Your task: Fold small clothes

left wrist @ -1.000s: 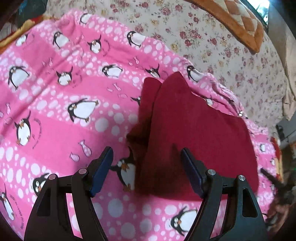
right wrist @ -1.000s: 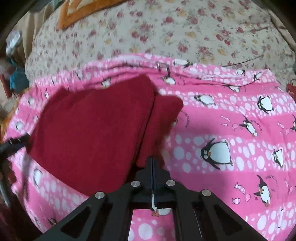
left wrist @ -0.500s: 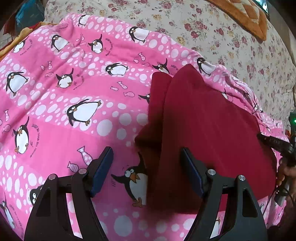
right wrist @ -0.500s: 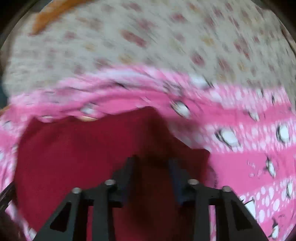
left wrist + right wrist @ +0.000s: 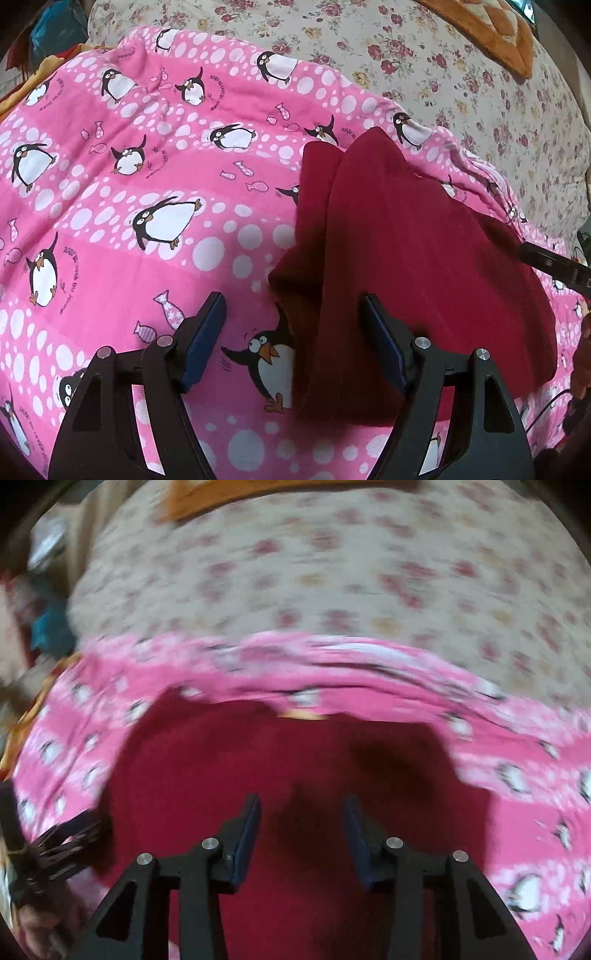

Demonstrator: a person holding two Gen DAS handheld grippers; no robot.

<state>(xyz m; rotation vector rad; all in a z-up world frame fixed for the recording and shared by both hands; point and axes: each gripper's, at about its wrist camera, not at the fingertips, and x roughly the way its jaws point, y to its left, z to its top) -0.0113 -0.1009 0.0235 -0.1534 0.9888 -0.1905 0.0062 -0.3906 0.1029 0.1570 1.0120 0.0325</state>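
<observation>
A dark red folded garment [image 5: 417,266] lies flat on a pink penguin-print blanket [image 5: 129,192]. My left gripper [image 5: 293,314] is open and empty, its fingers straddling the garment's near left edge just above it. In the blurred right wrist view the garment [image 5: 229,775] fills the lower middle. My right gripper [image 5: 301,812] is open and empty, hovering over the garment. The right gripper's tip shows at the right edge of the left wrist view [image 5: 550,262].
A cream floral bedsheet [image 5: 424,59] lies beyond the blanket, with an orange patterned cushion [image 5: 491,33] at the far right. The blanket's far hem [image 5: 332,664] is bunched. Blue and orange items [image 5: 48,33] sit at the far left.
My right gripper has gone from shut to open and swung over the red garment, moving fast. My left gripper stays open and has shifted slightly along the garment's left edge.
</observation>
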